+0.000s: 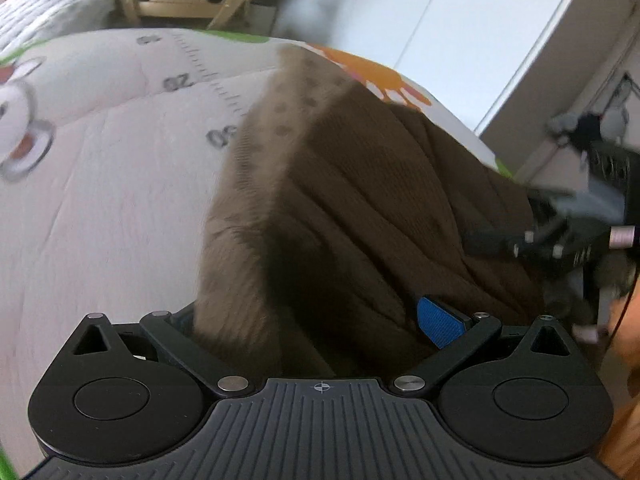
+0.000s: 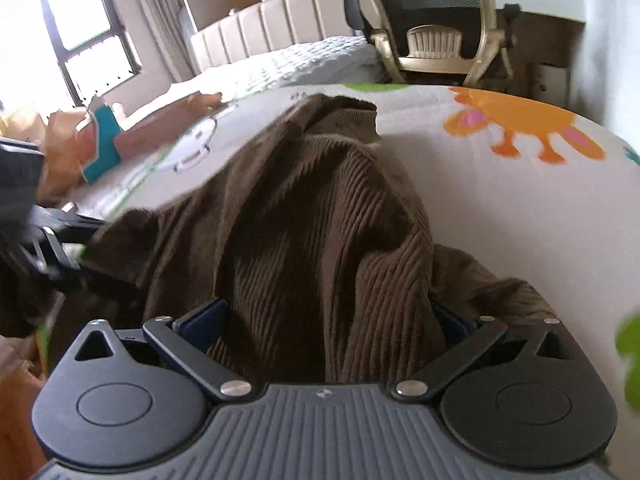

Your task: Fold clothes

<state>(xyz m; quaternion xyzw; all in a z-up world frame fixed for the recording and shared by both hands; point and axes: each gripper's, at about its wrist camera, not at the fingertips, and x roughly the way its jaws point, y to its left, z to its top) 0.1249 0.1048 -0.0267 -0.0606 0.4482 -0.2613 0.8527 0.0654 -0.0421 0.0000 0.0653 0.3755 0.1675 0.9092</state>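
Observation:
A brown ribbed garment (image 1: 360, 208) lies bunched on a white cartoon-print mat (image 1: 120, 200), with its lighter dotted inner side showing along the left. My left gripper (image 1: 312, 320) is at its near edge with the jaws wide apart. Cloth fills the gap and only the right blue pad (image 1: 440, 322) shows. In the right wrist view the same garment (image 2: 320, 220) rises in folds between the spread fingers of my right gripper (image 2: 328, 316), also open. Each gripper appears in the other's view: the right one (image 1: 560, 236) at the garment's right side, the left one (image 2: 48, 248) at its left.
The mat (image 2: 520, 220) stretches around the garment. Beyond it stand a gold-framed chair (image 2: 436, 40) and a bed (image 2: 300, 60). A teal box (image 2: 102, 144) among brown paper sits at the left. White cabinet panels (image 1: 480, 40) rise at the right.

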